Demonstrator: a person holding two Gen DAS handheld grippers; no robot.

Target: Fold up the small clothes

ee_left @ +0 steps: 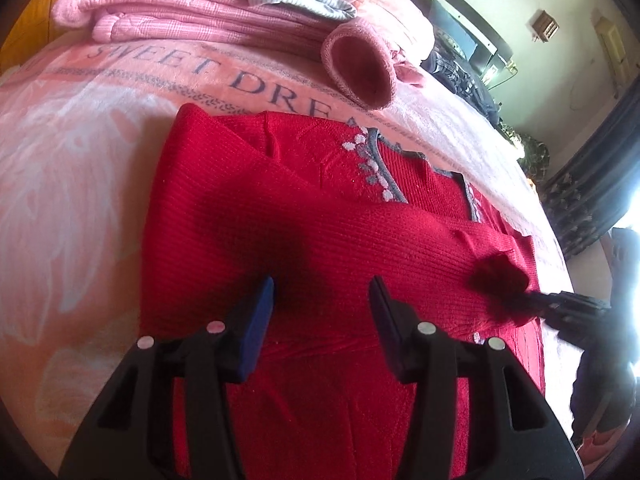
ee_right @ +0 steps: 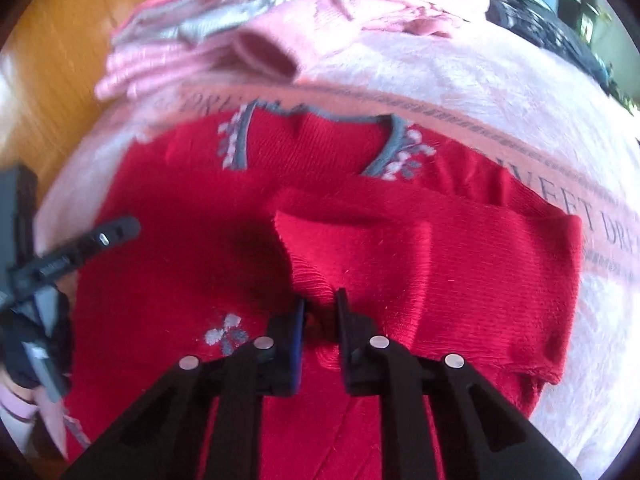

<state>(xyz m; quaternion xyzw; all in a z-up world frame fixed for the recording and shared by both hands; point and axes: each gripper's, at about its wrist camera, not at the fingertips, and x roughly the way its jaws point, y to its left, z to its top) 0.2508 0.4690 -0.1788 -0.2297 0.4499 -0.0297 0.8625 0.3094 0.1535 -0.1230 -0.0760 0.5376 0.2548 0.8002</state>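
Observation:
A red knit sweater (ee_left: 280,216) with a grey-trimmed neckline (ee_left: 380,164) lies flat on a pink blanket (ee_left: 72,168). One sleeve is folded across its body. My left gripper (ee_left: 322,304) hovers open just above the lower body of the sweater, nothing between its fingers. In the right wrist view my right gripper (ee_right: 321,312) is shut on a bunch of the red sleeve (ee_right: 360,248) near its cuff. From the left wrist view that gripper (ee_left: 560,308) shows at the right edge, holding the cuff. The left gripper's fingers (ee_right: 116,228) appear at the left of the right wrist view.
A stack of folded pink and grey-striped clothes (ee_left: 180,12) sits at the far end of the blanket, with a pink cuffed garment (ee_left: 360,68) beside it. Dark clutter (ee_left: 460,68) lies beyond the bed's right side. Wooden floor (ee_right: 60,60) shows past the blanket edge.

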